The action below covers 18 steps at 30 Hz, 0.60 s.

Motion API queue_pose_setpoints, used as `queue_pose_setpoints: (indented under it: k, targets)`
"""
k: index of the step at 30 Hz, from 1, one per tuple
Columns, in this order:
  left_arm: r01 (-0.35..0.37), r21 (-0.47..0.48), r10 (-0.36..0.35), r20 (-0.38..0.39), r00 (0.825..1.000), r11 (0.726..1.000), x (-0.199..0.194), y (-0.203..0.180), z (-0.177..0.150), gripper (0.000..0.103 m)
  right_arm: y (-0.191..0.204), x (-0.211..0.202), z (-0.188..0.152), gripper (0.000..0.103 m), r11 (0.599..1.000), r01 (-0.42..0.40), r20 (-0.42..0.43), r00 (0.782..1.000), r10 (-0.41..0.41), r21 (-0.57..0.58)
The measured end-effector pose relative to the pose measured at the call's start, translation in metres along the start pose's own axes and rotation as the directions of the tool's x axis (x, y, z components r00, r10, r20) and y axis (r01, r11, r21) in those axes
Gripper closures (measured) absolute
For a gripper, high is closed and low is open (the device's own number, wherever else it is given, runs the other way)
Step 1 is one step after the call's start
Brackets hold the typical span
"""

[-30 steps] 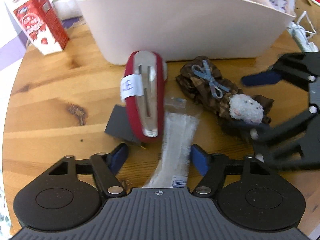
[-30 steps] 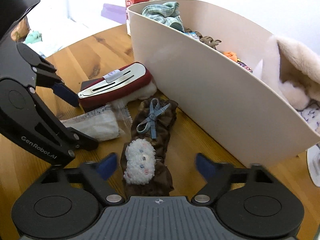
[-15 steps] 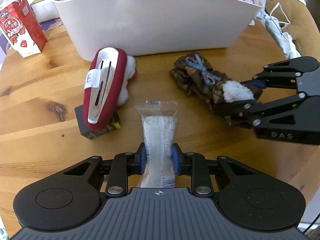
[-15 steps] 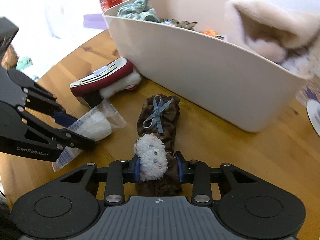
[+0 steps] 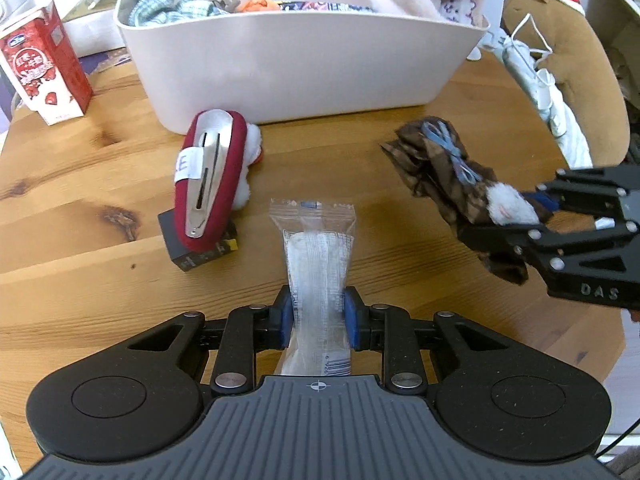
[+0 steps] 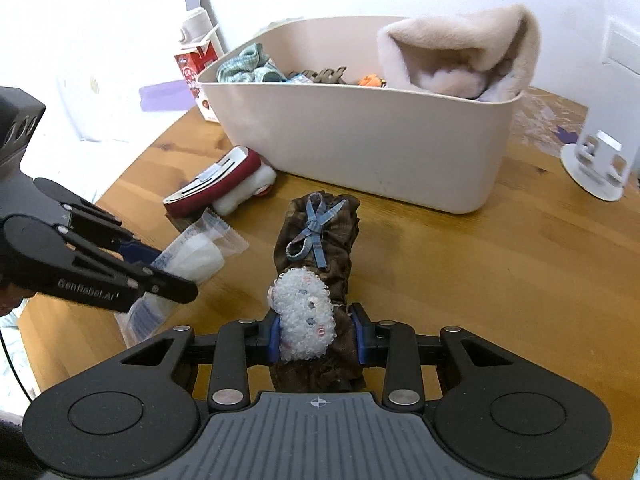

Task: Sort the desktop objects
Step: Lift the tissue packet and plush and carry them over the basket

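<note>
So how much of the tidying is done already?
The white bin already holds cloths and small bits. Right now the left gripper clamps a clear packet and the right gripper a brown fabric piece. The red hair clip and the black box under it wait on the table.

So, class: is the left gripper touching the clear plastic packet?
Touching. The left wrist view shows the left gripper with both blue pads pressed against the sides of the clear plastic packet, no gap.
</note>
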<state>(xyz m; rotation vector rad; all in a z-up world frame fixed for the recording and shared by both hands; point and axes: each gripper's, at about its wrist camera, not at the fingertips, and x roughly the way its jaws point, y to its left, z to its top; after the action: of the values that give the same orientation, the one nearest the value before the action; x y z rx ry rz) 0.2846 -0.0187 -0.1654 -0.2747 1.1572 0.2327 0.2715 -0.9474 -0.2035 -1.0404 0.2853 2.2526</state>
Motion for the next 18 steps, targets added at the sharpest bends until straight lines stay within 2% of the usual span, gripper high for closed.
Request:
queue_pose_setpoints:
  k: [9, 18]
  targets:
    - [-0.01, 0.006, 0.01, 0.053, 0.999, 1.0, -0.025, 0.006, 0.001, 0.077, 0.005, -0.033, 0.002, 0.071, 1.0, 0.03, 0.057, 0.998, -0.029, -0.007]
    - [-0.028, 0.021, 0.025, 0.133, 0.991, 0.999, -0.056, 0.013, 0.019, 0.077, 0.004, -0.057, 0.022, 0.071, 0.997, 0.068, 0.096, 0.993, -0.064, -0.036]
